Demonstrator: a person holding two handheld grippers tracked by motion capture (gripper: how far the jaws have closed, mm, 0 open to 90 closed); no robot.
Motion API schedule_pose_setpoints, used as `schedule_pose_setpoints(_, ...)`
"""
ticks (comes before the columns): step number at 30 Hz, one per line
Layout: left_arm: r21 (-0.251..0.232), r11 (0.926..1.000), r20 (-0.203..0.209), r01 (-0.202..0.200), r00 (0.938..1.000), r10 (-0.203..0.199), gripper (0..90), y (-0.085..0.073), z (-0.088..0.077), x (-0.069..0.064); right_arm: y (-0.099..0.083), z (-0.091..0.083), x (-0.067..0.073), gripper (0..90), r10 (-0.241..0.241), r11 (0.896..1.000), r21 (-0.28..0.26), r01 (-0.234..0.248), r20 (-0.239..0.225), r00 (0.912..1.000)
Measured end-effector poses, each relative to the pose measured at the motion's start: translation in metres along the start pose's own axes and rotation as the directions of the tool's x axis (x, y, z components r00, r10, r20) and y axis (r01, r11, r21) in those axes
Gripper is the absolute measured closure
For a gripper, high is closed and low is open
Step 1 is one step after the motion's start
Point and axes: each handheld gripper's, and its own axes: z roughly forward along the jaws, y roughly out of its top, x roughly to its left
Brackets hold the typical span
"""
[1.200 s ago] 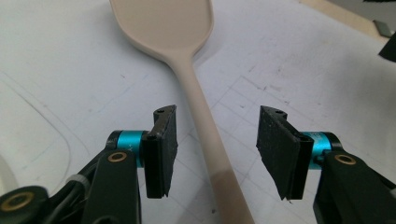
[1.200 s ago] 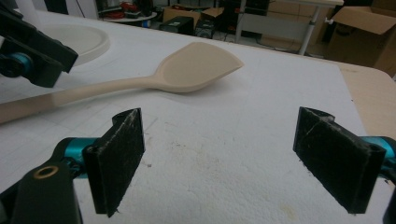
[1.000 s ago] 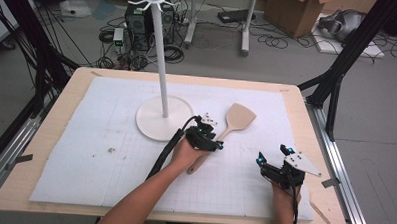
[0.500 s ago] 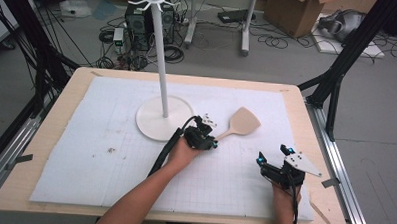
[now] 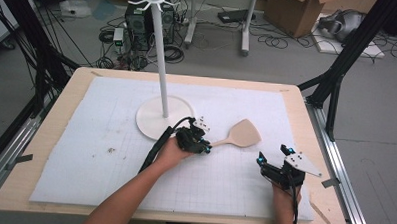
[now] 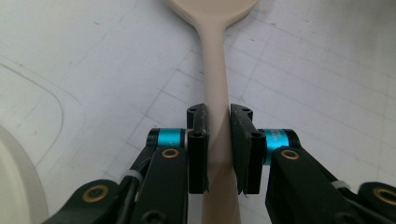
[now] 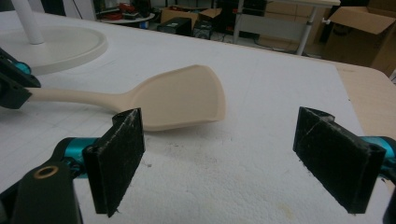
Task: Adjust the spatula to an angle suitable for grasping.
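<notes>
Left gripper [image 6: 218, 140]: jaws pinch the handle of the wooden spatula [image 6: 215, 84], blade ahead of the tips, over the white mat [image 5: 86, 123]. Right gripper [image 7: 229, 163]: jaws spread wide, nothing between, blade beyond them. Risk, as I judge it: the narrow handle could pivot in that pinch, blade sagging or swinging toward the stand base [image 5: 158, 121].

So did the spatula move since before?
Yes. The spatula swung toward the person and right, its blade farther from the stand base. The left gripper holds its handle.
</notes>
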Motion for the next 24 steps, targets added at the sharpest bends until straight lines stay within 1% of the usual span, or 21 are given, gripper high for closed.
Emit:
schedule_pose_setpoints(3, -0.020, 0.9997, 0.019, -0.017, 0.9997, 0.017, 77.3, -0.007, -0.006, 0.000, 0.000, 0.000, 0.000, 15.6, -0.002, 1.000, -0.002, 0.002, 0.000, 1.0000)
schedule_pose_setpoints(4, -0.020, 0.9995, 0.022, -0.023, 0.9995, 0.024, 77.2, -0.007, -0.008, 0.001, 0.000, 0.000, 0.000, 15.6, -0.010, 1.000, -0.004, 0.010, 0.002, 0.9999)
schedule_pose_setpoints(5, -0.025, 0.9989, 0.032, -0.040, 0.9986, 0.041, 77.2, -0.010, -0.014, 0.002, 0.000, 0.000, 0.000, 15.6, -0.010, 1.000, -0.004, 0.010, 0.003, 0.9999)
schedule_pose_setpoints(6, -0.025, 0.9989, 0.032, -0.040, 0.9986, 0.041, 77.2, -0.010, -0.014, 0.002, 0.000, 0.000, 0.000, 15.6, -0.010, 1.000, -0.004, 0.010, 0.003, 0.9999)
schedule_pose_setpoints(8, -0.033, 0.9986, 0.046, -0.041, 0.9980, 0.043, 77.2, -0.012, -0.020, 0.003, 0.000, 0.000, 0.001, 15.6, 0.000, 1.000, -0.004, 0.000, 0.003, 1.0000)
schedule_pose_setpoints(9, -0.033, 0.9983, 0.058, -0.048, 0.9971, 0.050, 77.2, -0.014, -0.026, 0.004, 0.000, 0.000, 0.001, 15.6, -0.006, 1.000, -0.005, 0.006, 0.004, 1.0000)
schedule_pose_setpoints(11, -0.033, 0.9980, 0.060, -0.053, 0.9967, 0.055, 77.2, -0.016, -0.028, 0.003, 0.000, 0.000, 0.001, 15.6, -0.013, 1.000, -0.005, 0.013, 0.004, 0.9999)
schedule_pose_setpoints(14, -0.029, 0.9960, 0.078, -0.085, 0.9931, 0.087, 77.3, -0.021, -0.034, 0.002, 0.000, 0.000, 0.000, 15.6, -0.006, 1.000, -0.008, 0.006, 0.005, 1.0000)
schedule_pose_setpoints(15, -0.027, 0.9938, 0.088, -0.108, 0.9900, 0.110, 77.3, -0.025, -0.039, 0.001, 0.000, 0.000, 0.000, 15.6, -0.008, 1.000, -0.010, 0.008, 0.007, 0.9999)
schedule_pose_setpoints(16, -0.027, 0.9938, 0.088, -0.108, 0.9900, 0.110, 77.2, -0.025, -0.039, 0.001, 0.000, 0.000, 0.000, 15.6, -0.008, 1.000, -0.010, 0.008, 0.007, 0.9999)
schedule_pose_setpoints(18, -0.026, 0.9930, 0.105, -0.116, 0.9875, 0.118, 77.2, -0.029, -0.043, 0.002, 0.000, 0.000, 0.000, 15.6, -0.013, 1.000, -0.013, 0.013, 0.008, 0.9999)
schedule_pose_setpoints(19, -0.022, 0.9922, 0.111, -0.123, 0.9860, 0.124, 77.3, -0.031, -0.045, 0.002, 0.000, -0.001, 0.001, 15.6, -0.007, 1.000, -0.006, 0.007, 0.007, 1.0000)
schedule_pose_setpoints(20, -0.021, 0.9923, 0.115, -0.122, 0.9856, 0.123, 77.2, -0.034, -0.046, 0.002, 0.000, -0.001, 0.001, 15.6, -0.008, 1.000, -0.008, 0.008, 0.007, 0.9999)
schedule_pose_setpoints(21, -0.018, 0.9919, 0.124, -0.126, 0.9841, 0.127, 77.2, -0.039, -0.048, 0.003, 0.000, -0.001, 0.001, 15.6, -0.007, 1.000, -0.008, 0.008, 0.008, 0.9999)
schedule_pose_setpoints(22, -0.018, 0.9919, 0.124, -0.126, 0.9841, 0.127, 77.3, -0.039, -0.048, 0.003, 0.000, -0.001, 0.001, 15.6, -0.006, 1.000, -0.008, 0.006, 0.009, 0.9999)
schedule_pose_setpoints(24, -0.023, 0.9908, 0.134, -0.134, 0.9817, 0.135, 77.3, -0.044, -0.051, 0.005, 0.000, 0.000, 0.000, 15.6, -0.014, 1.000, -0.014, 0.014, 0.012, 0.9998)
